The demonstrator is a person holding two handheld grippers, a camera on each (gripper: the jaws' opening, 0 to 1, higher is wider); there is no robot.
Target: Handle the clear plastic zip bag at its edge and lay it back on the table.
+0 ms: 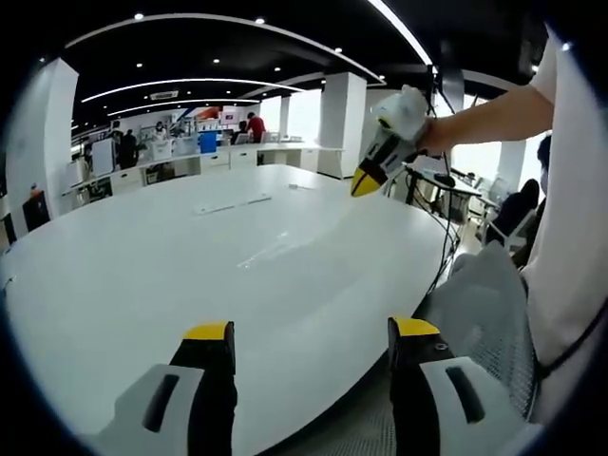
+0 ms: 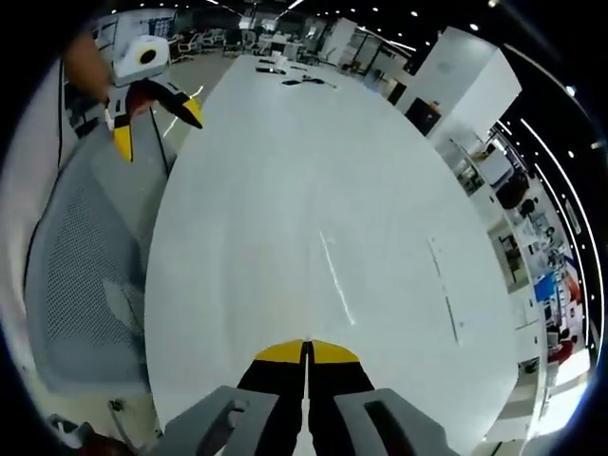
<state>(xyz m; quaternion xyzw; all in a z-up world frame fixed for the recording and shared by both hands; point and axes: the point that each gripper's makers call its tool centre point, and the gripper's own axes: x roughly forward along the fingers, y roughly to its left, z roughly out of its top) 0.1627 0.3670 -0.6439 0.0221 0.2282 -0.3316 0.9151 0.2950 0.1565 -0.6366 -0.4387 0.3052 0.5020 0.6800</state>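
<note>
The clear plastic zip bag [image 1: 271, 249] lies flat on the white table [image 1: 142, 285] and shows mostly as faint glints; in the right gripper view its edge reads as a thin bright line [image 2: 334, 277]. My left gripper [image 1: 312, 332] hangs over the table's near edge, open, with nothing between its jaws; it also shows open at the upper left of the right gripper view [image 2: 158, 127]. My right gripper [image 2: 306, 351] is shut above the table, short of the bag, with nothing visible in it. A hand holds it in the air at the right [image 1: 366, 180].
A grey mesh chair [image 1: 484, 313] [image 2: 85, 285] stands against the table's edge beside me. A long flat strip [image 1: 233, 203] [image 2: 446, 285] lies beyond the bag. Small dark items [image 2: 304, 81] sit at the table's far end. Desks, pillars and people fill the background.
</note>
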